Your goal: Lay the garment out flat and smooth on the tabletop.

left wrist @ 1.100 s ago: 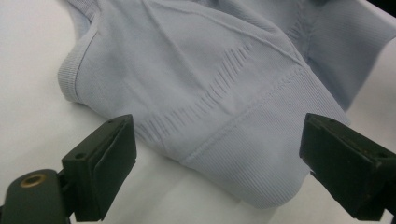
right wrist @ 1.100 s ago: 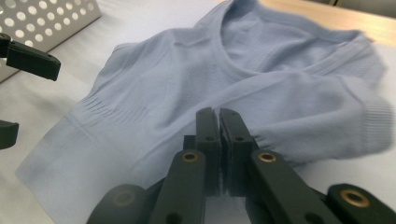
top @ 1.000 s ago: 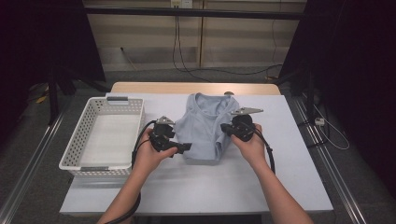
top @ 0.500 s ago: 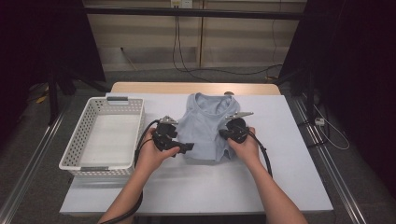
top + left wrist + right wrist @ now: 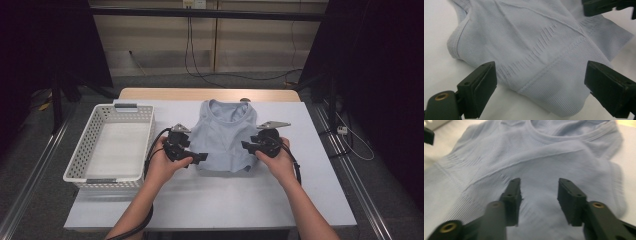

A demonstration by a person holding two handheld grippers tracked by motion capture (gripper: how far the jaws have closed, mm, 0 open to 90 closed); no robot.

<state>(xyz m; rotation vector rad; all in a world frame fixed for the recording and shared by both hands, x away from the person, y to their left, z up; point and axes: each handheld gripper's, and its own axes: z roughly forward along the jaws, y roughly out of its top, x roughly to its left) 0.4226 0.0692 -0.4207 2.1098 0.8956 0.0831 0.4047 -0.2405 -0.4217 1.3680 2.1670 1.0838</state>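
White bench (image 5: 215, 200) fills the lower centre of the high view, with a pale blue shirt (image 5: 225, 135) lying flat at its middle, collar toward the top. A white basket (image 5: 110, 150) sits at the left, well apart and out of the way. Since a second ago the right gripper (image 5: 248, 146) has slid in onto the shirt's right edge; the left gripper (image 5: 200, 157) stays at the lower left hem. Both jaws are spread, pinching nothing yet, so a two-sided grasp looks imminent.
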